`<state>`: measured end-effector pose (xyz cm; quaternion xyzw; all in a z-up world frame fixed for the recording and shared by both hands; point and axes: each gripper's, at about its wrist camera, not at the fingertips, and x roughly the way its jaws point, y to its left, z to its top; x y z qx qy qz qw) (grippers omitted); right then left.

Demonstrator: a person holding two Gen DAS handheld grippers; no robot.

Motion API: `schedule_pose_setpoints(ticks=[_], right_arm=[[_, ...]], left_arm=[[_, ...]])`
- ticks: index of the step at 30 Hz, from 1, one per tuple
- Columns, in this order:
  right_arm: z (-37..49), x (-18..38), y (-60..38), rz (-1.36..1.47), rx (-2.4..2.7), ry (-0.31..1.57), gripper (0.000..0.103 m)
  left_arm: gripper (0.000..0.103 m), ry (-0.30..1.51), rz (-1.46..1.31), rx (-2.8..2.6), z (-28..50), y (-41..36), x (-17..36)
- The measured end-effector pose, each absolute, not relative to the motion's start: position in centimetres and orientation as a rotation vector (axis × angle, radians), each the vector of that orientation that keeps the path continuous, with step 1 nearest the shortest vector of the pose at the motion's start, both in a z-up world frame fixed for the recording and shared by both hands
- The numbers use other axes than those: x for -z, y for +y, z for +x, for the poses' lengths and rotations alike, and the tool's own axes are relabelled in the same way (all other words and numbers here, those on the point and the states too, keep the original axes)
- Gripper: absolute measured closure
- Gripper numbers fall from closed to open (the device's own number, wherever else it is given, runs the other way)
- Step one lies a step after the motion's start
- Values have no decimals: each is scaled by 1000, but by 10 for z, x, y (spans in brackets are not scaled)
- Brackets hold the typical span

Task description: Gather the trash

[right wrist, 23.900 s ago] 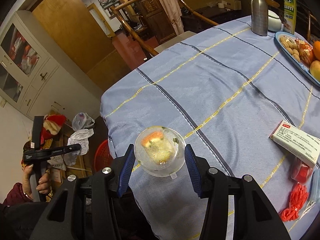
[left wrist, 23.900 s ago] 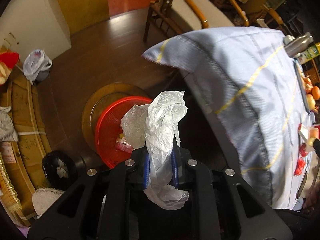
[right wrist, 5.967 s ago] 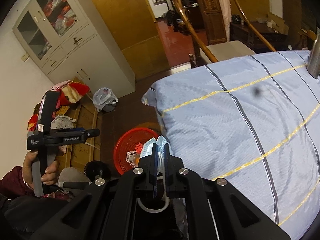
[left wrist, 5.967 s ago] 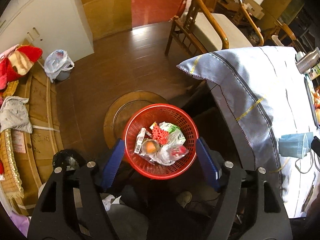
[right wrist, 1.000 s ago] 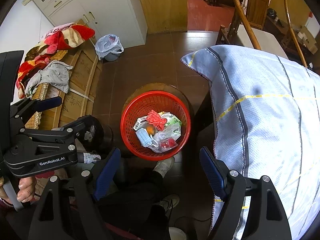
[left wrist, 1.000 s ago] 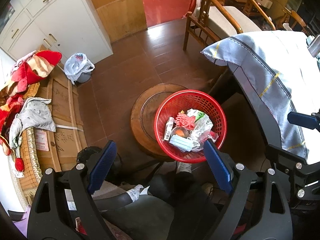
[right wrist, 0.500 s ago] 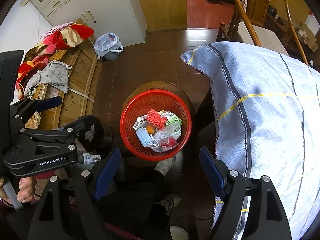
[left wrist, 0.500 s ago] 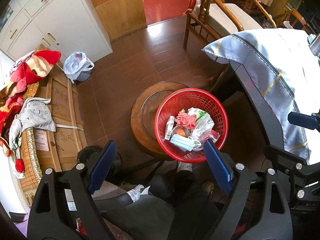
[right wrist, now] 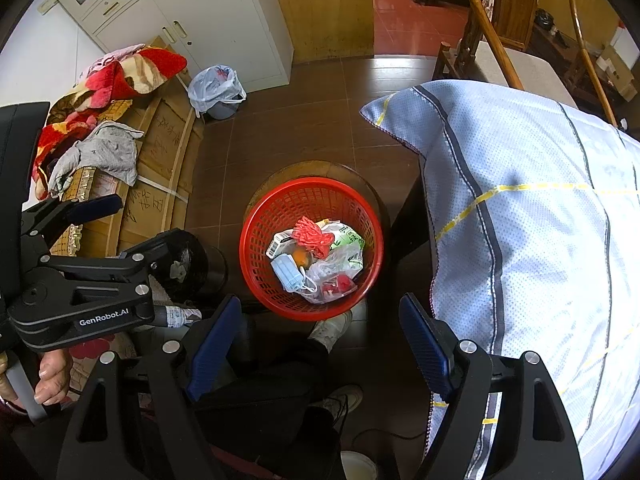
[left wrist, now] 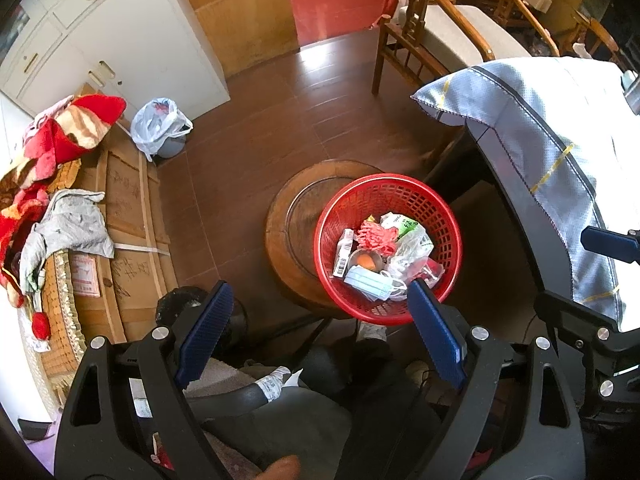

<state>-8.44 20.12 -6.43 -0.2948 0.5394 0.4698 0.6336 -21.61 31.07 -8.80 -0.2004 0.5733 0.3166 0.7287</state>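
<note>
Nothing much shifts from half a second ago: both tools hang over the red basket [right wrist: 256,240], which sits on a round wooden stool [left wrist: 288,216] beside the worktop [right wrist: 540,200]. I've got the left tool [left wrist: 316,336] spread wide and holding nothing, right tool [right wrist: 316,340] the same. Down in the basket lie the blue face mask [right wrist: 287,273], red netting [right wrist: 310,236], a clear plastic bag [right wrist: 334,268] and a small carton [left wrist: 344,254].

Home dining room: clothed table [right wrist: 540,208], wooden chair [left wrist: 436,36], cabinets [right wrist: 208,12].
</note>
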Motion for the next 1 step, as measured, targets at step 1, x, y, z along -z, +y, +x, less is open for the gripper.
schedule_pose_setpoints(ticks=[1], right_arm=[[-84,64,201,-674,-1075,1233,23]], left_arm=[[17,1264,-444,-697,-215,311,88]])
